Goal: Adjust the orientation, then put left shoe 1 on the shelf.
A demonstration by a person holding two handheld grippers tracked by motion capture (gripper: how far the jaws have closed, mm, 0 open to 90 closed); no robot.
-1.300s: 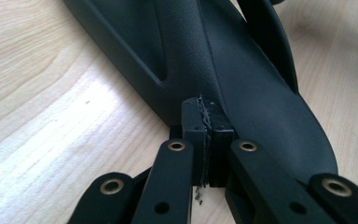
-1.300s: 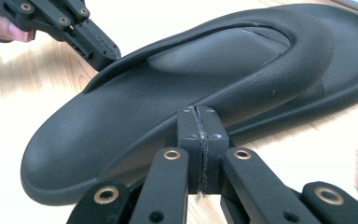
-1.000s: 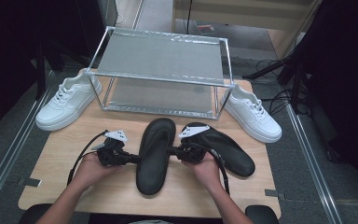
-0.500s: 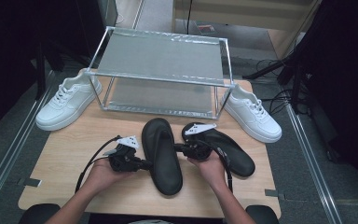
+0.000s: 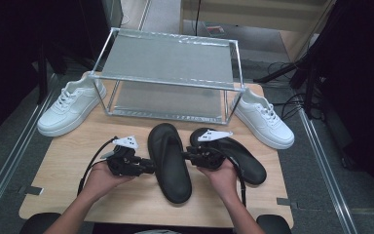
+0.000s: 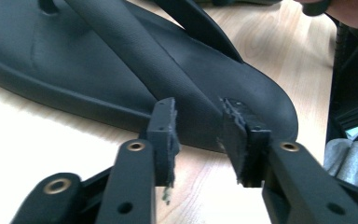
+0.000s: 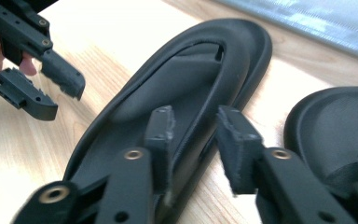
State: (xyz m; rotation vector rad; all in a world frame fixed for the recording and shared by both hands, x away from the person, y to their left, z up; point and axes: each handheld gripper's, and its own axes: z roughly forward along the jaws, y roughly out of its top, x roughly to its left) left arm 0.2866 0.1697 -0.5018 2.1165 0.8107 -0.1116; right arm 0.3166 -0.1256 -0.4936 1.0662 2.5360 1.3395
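Both hand-held grippers flank one black rubber flip-flop sandal point(image 5: 169, 162) lying flat on the pale wooden surface point(image 5: 68, 185). Seen from the high view, the left hand-held gripper point(image 5: 148, 165) sits at the sandal's nine o'clock side, its jaws released and having just been opening; in the left gripper view the left hand-held gripper point(image 6: 198, 135) has its pads apart, with the sandal's edge point(image 6: 121, 84) just beyond the tips and nothing pressed between them. The right hand-held gripper point(image 5: 187, 157) sits at the sandal's three o'clock side, also released after just opening; in the right gripper view the right hand-held gripper point(image 7: 193, 133) shows a clear gap between its pads over the sandal's rim point(image 7: 177, 88), gripping nothing. A second black flip-flop sandal point(image 5: 238, 156) lies at three o'clock of the first, under the right hand. At twelve o'clock stands a two-tier metal-framed shoe rack point(image 5: 168, 58). One white lace-up sneaker point(image 5: 70, 107) rests at the rack's nine o'clock, another white sneaker point(image 5: 265, 119) at its three o'clock.
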